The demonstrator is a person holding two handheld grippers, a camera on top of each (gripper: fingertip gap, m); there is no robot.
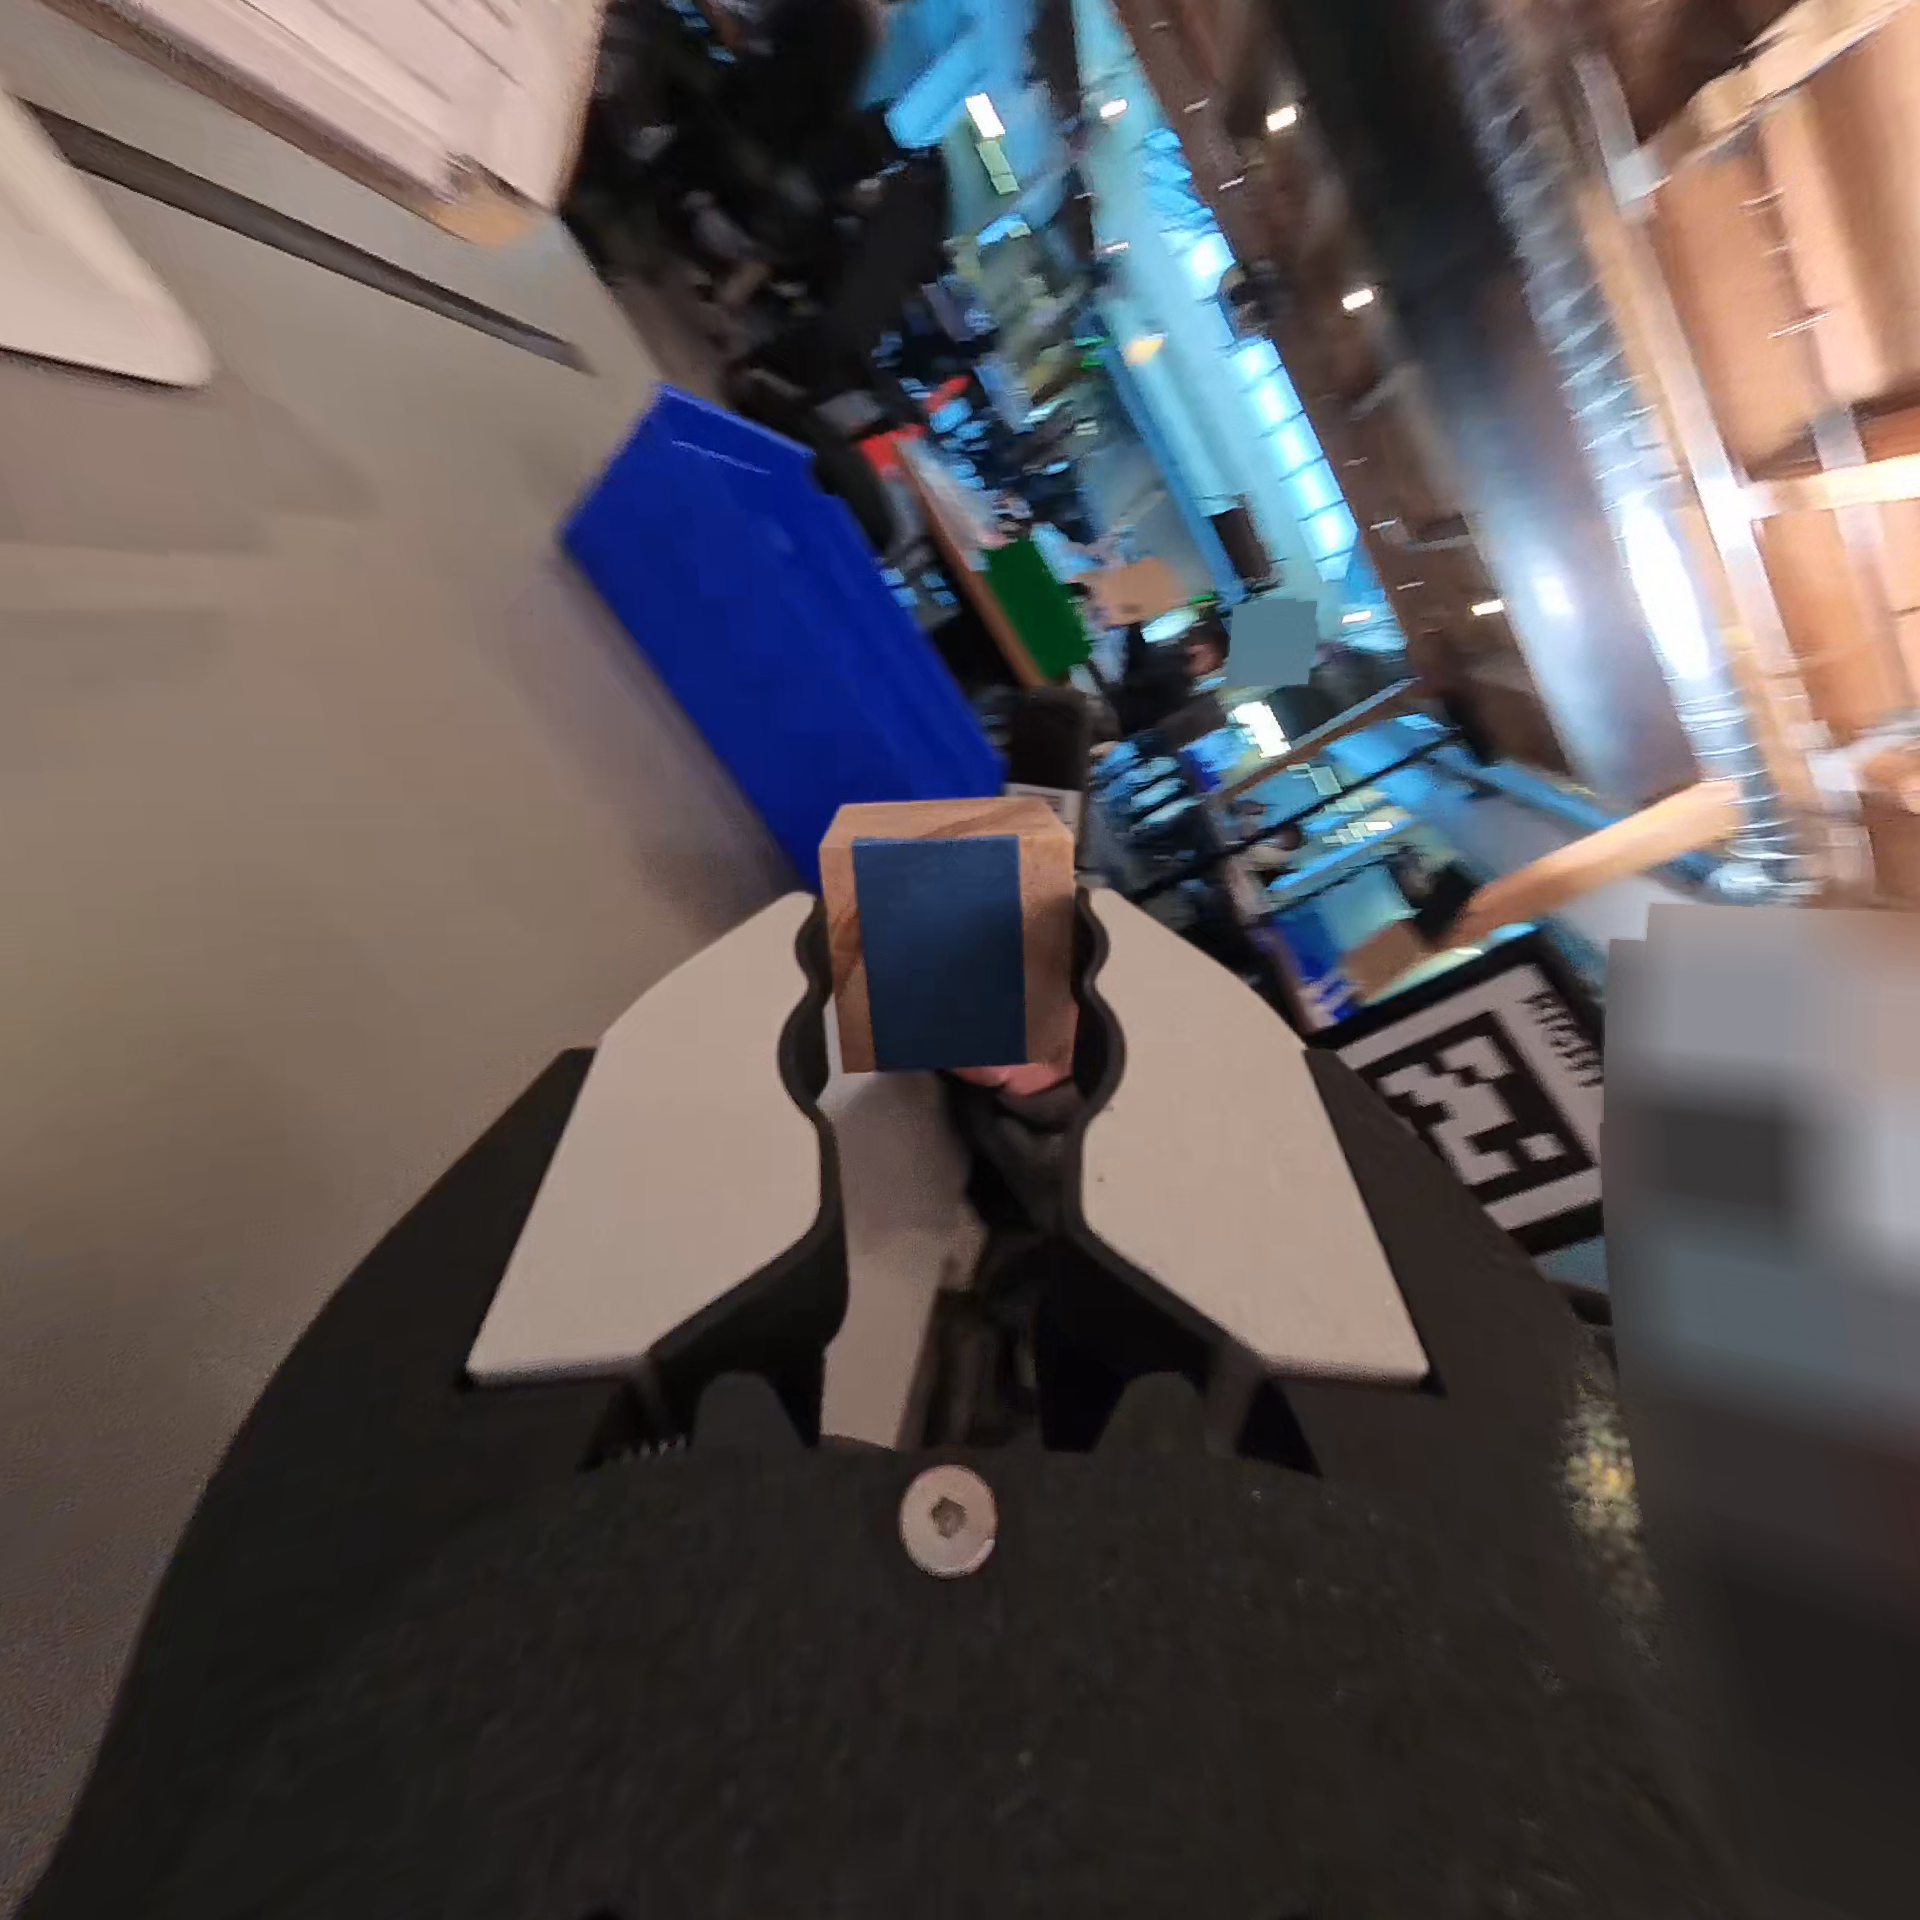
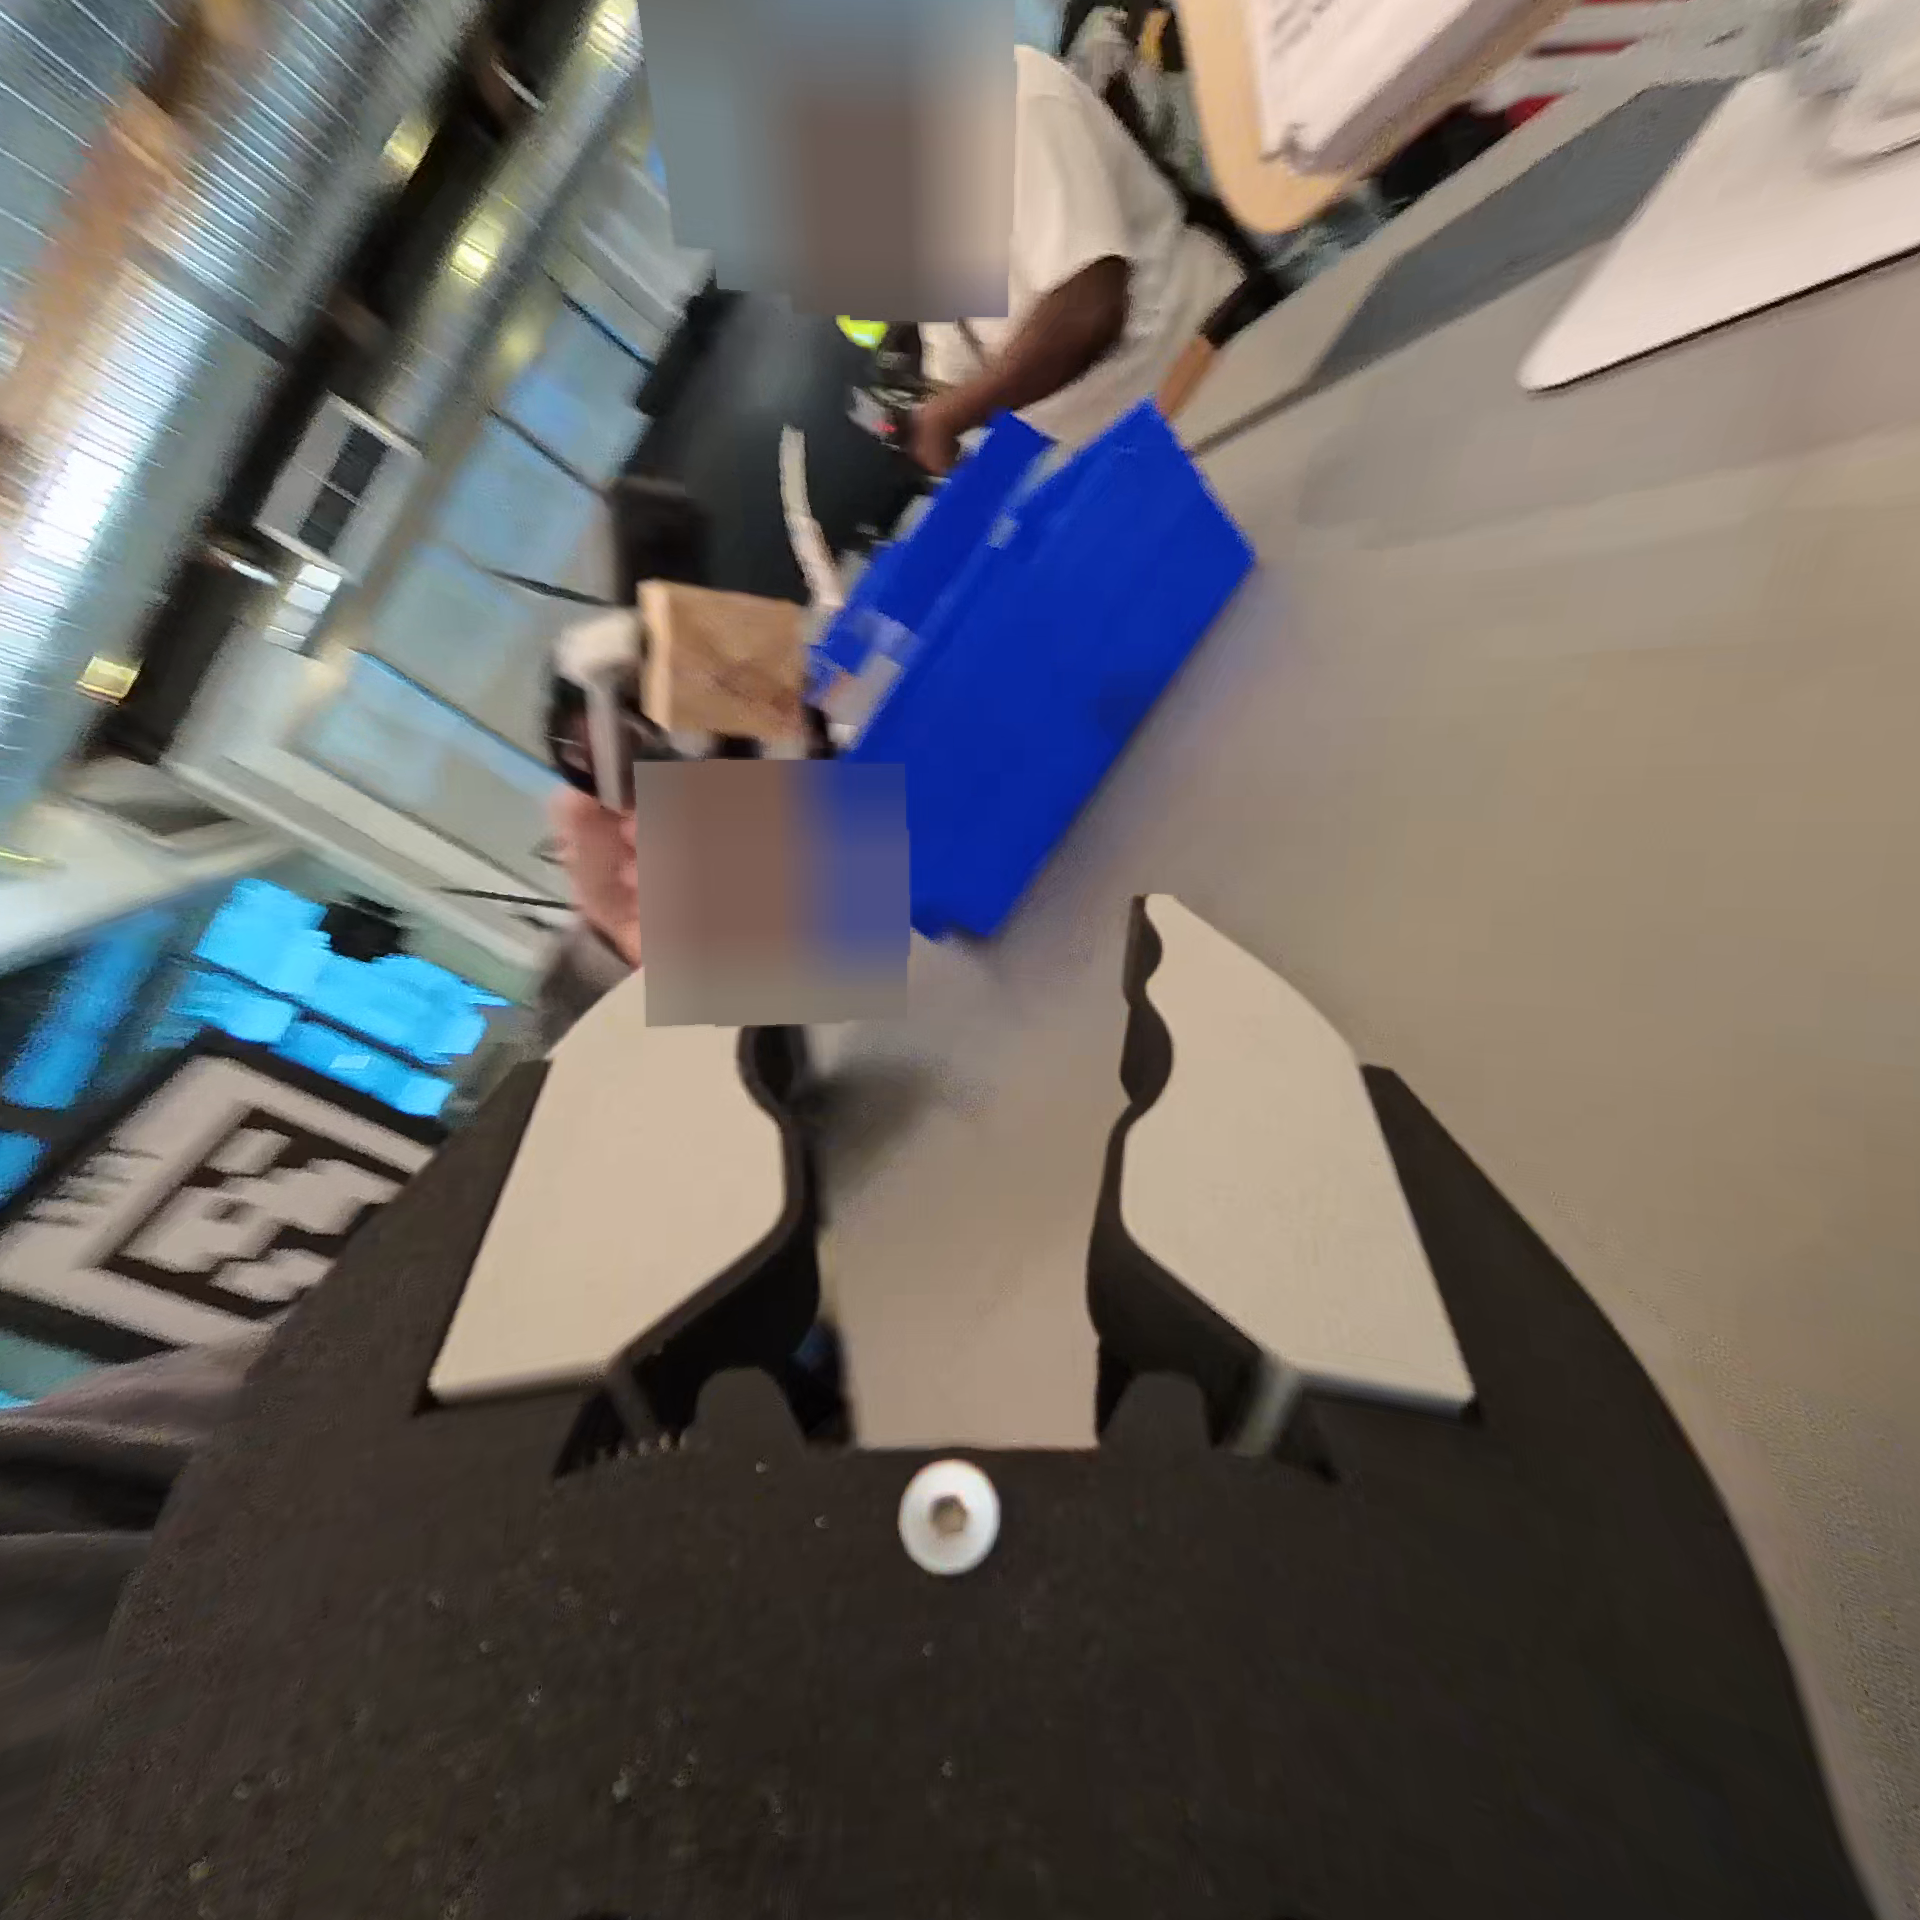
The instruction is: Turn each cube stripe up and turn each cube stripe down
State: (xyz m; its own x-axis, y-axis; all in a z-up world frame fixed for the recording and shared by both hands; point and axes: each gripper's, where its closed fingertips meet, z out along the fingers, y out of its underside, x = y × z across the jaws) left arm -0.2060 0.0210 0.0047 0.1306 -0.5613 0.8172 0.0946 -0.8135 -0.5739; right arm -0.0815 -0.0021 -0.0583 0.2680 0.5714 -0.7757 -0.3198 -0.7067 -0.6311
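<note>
1. The left tongs (image 1: pixel 951 971) are clenched on a small wooden cube with a dark blue stripe (image 1: pixel 940 935); the black wavy-edged fingers (image 1: pixel 805 1023) press against its two opposite sides near the tips.
2. The wooden cube is lifted off the grey bench (image 1: pixel 260 727), and its striped face is turned toward the left wrist camera. The stripe runs across the middle of that face, with bare wood showing on either side.
3. The left wrist view is strongly tilted, so the bench lies along the left side of the picture and the blurred room along the right.
4. A bright blue plastic bin (image 1: pixel 769 623) stands on the bench beyond the cube, well apart from it.
5. A black-and-white square marker (image 1: pixel 1486 1122) shows to the right of the left tongs, on the other handheld tool.
6. The right tongs (image 2: pixel 956 997) are released, with a wide gap between the fingers and nothing in it. The tip of the left-hand finger is hidden behind a mosaic patch.
7. In the right wrist view, the blue bin (image 2: pixel 1029 665) sits on the bench (image 2: pixel 1558 831) ahead of the tongs, and a wooden block (image 2: pixel 717 660), blurred, appears just to its left, farther off.
8. A person in a white shirt (image 2: pixel 1091 249) stands behind the bin.
9. A white flat mat (image 2: pixel 1714 239) lies on the bench at the upper right.
</note>
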